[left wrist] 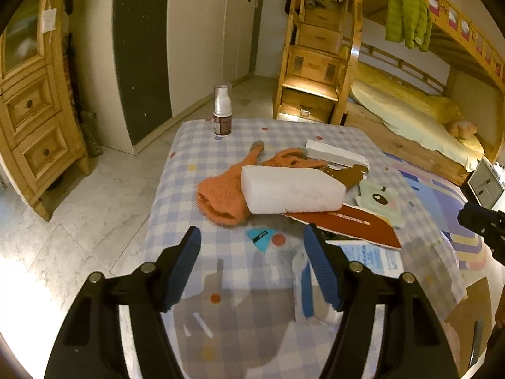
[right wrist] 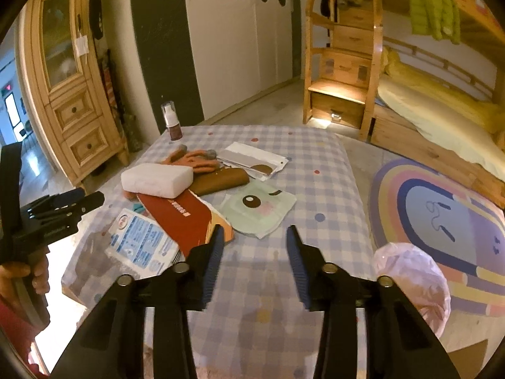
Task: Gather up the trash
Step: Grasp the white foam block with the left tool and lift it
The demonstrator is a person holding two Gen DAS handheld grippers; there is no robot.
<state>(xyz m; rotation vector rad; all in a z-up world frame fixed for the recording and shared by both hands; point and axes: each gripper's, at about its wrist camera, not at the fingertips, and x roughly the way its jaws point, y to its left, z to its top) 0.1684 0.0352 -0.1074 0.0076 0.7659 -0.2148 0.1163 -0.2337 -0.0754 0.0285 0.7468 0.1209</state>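
Here, the left gripper [left wrist: 252, 249] and right gripper [right wrist: 255, 246] hang wide apart and empty above the checked tablecloth [right wrist: 315, 183] (neither touching anything). The trash, a foam block [right wrist: 157, 179], red card [right wrist: 181, 218] and printed packet [right wrist: 142, 243], lies just ahead.

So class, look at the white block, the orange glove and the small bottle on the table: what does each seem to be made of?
White block: probably foam or sponge, with a matte, faintly grainy surface and soft rounded edges.
Orange glove: fuzzy knit fabric; the surface looks hairy and lies limp.
Small bottle: likely plastic, with a glossy white body, a clear see-through cap and a brown label. Glass cannot be ruled out.
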